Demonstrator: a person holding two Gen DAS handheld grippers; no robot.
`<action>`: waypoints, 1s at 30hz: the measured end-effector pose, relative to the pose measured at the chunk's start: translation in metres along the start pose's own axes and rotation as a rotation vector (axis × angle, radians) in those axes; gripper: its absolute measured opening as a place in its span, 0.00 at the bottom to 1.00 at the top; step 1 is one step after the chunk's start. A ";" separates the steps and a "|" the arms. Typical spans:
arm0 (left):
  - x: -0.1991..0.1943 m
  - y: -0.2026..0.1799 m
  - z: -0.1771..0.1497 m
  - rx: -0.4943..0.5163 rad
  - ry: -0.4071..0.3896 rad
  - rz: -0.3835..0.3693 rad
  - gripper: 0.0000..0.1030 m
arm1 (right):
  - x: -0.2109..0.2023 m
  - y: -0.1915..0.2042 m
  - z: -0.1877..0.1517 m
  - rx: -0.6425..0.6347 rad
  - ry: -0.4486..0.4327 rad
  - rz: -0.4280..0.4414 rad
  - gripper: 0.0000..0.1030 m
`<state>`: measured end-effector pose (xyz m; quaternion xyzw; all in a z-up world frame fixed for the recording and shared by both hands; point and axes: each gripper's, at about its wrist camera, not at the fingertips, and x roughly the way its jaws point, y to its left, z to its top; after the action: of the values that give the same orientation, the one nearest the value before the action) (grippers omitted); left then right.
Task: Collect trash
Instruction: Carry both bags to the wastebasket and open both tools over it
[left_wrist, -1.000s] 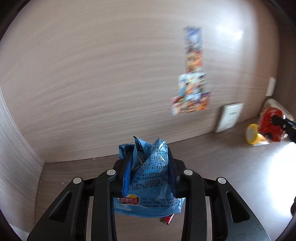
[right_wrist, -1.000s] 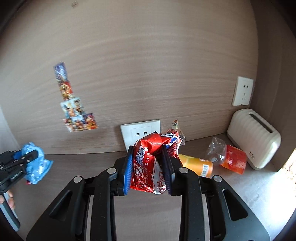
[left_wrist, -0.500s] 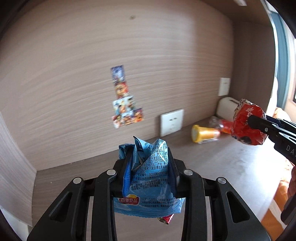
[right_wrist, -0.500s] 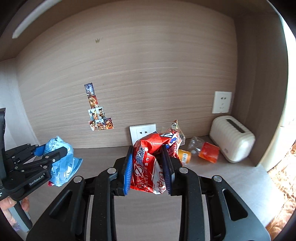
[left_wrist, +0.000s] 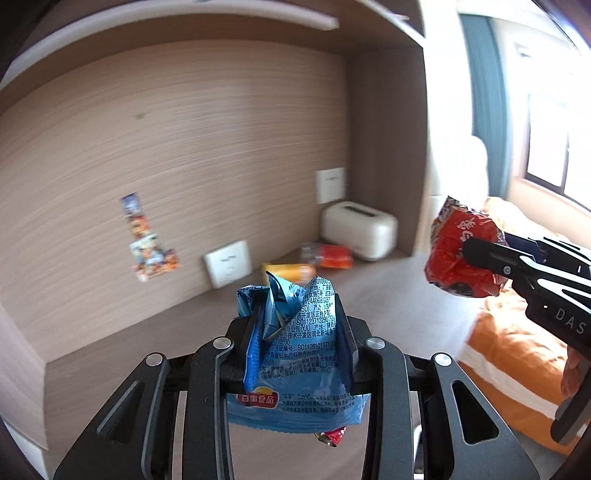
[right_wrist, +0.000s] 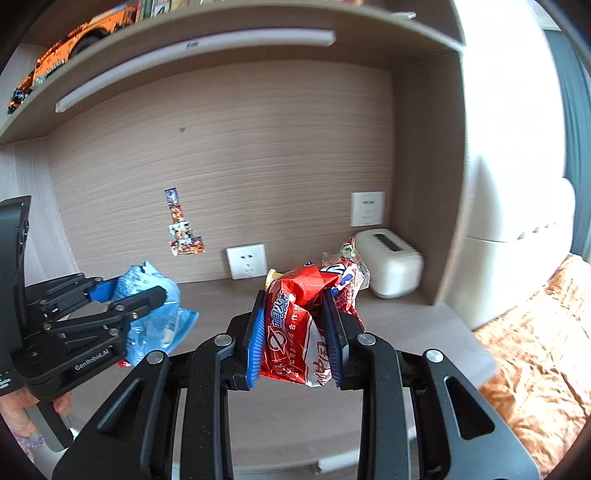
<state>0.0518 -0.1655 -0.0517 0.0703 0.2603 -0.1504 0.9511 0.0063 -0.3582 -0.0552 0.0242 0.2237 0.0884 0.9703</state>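
Clamping a crumpled blue snack bag (left_wrist: 295, 354) between its pads, the left gripper (left_wrist: 298, 343) hangs above the desk (left_wrist: 155, 354), while the right gripper (right_wrist: 295, 332) squeezes a red snack bag (right_wrist: 295, 332) the same way — both bags are off the surface, pinched upright between the jaws. The blue bag carries a red label reading 百事食品 and lines of small Chinese print; the red one shows large white Chinese characters. "GenRobot.AI" is printed on the left gripper's body in the right wrist view. On the wood-grain desk two more pieces of litter lie near the back — an orange-yellow can (left_wrist: 290, 271) on its side and a red-and-clear wrapper (left_wrist: 327, 255) — just beside a cream box (right_wrist: 391, 260). Two wall sockets (right_wrist: 246, 260) and a strip of stickers (right_wrist: 181, 225) mark the back panel. Orange bedding (right_wrist: 543, 332) lies to the right.
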 end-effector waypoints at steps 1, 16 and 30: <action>0.000 -0.009 -0.001 0.010 0.001 -0.017 0.31 | -0.008 -0.004 -0.003 0.005 -0.001 -0.009 0.29; -0.009 -0.165 -0.041 0.212 0.080 -0.398 0.31 | -0.115 -0.072 -0.073 0.092 0.059 -0.152 0.29; 0.037 -0.277 -0.132 0.489 0.287 -0.725 0.31 | -0.122 -0.127 -0.173 0.251 0.244 -0.189 0.29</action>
<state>-0.0702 -0.4086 -0.1993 0.2170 0.3542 -0.5193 0.7469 -0.1572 -0.5042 -0.1693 0.1128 0.3502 -0.0293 0.9294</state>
